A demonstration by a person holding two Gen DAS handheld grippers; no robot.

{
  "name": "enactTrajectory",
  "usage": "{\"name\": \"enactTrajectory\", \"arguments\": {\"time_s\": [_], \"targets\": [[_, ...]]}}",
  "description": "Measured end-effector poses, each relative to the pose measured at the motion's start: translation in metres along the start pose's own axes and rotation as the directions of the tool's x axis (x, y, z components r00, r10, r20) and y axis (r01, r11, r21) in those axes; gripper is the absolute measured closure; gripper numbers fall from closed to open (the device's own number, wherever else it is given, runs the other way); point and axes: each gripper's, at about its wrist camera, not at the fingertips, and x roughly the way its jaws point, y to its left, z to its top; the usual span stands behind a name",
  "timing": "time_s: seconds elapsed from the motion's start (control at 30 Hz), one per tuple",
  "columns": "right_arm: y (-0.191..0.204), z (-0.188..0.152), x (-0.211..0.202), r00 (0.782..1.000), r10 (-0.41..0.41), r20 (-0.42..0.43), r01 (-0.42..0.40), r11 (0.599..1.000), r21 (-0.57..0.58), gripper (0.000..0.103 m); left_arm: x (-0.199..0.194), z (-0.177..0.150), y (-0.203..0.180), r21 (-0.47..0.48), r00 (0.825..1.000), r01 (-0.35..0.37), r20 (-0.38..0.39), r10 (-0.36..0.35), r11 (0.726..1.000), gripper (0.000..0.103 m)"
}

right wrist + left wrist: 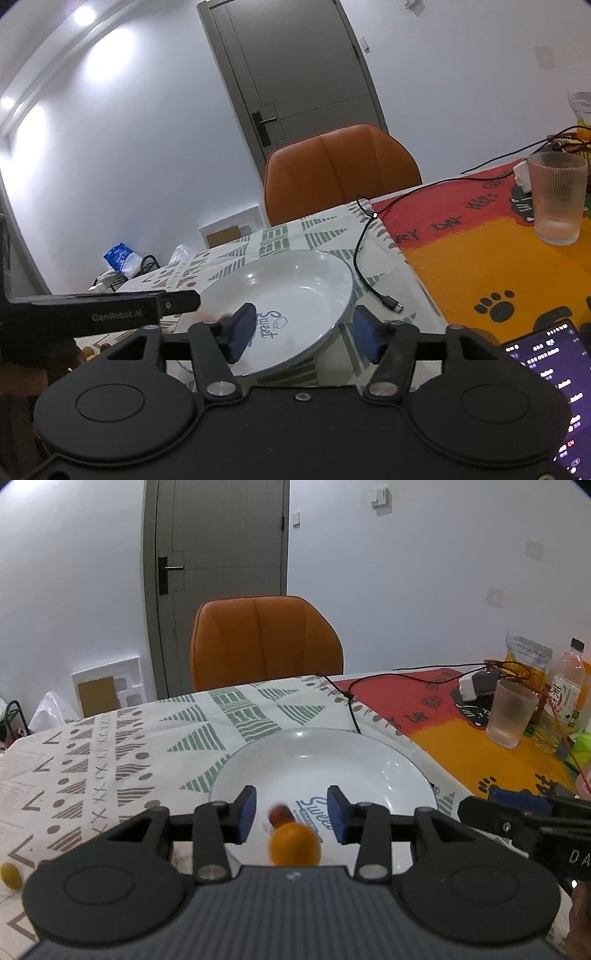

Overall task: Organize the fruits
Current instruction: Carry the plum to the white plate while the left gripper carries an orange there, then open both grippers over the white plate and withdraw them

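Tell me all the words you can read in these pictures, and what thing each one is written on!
"Sweet": blue writing inside the white plate.
"GenRobot.AI": side of the left gripper, seen from the right wrist.
"DA": start of a cut-off word on the right gripper, seen from the left wrist.
"DAY": black letters on the red and orange mat; its other words are too warped to read.
Bottle label, phone screen: too small or blurred.

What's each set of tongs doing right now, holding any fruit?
Left tongs: open, holding nothing; an orange fruit and a small red one lie between the pads, untouched.
Right tongs: open, empty, straddling the white plate rim.
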Motion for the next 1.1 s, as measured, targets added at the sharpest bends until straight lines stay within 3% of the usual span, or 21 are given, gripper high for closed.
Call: {"name": "enactTrajectory", "arguments": {"time_s": [0.03,0.1,0.27,0.33,0.53,1.1], "targets": [[0.001,-0.001,0.0,1.0,0.001,0.002,-0.001,1.0,-0.002,0.035,-0.001,-0.001,0.001,-0.004,1.0,-0.005,-0.001,0.005,1.0,0.062],[0.004,-0.001,-0.001,1.0,-0.001,0.012,0.001,1.0,-0.004,0.016,-0.004,-0.002,0.005,-0.016,1.0,-0.017,-0.01,0.017,1.0,0.061],[0.013,-0.001,-0.002,0.999,0.011,0.045,-0.011,1.0,-0.016,0.0,-0.017,-0.009,0.021,-0.04,0.999,-0.049,-0.016,0.048,0.998,0.044],[0.015,-0.001,-0.003,0.999,0.015,0.048,-0.015,1.0,-0.014,0.0,-0.023,-0.01,0.027,-0.048,0.997,-0.077,-0.007,0.077,0.996,0.031],[0.029,-0.001,0.0,0.998,-0.017,0.061,0.02,0.999,-0.036,0.0,-0.04,-0.013,0.048,-0.085,0.989,-0.145,0.014,0.146,0.986,0.016],[0.073,-0.009,0.008,0.999,-0.004,0.032,0.007,0.996,-0.084,0.0,-0.075,-0.032,0.09,-0.144,0.978,-0.205,0.02,0.21,0.968,0.011]]}}
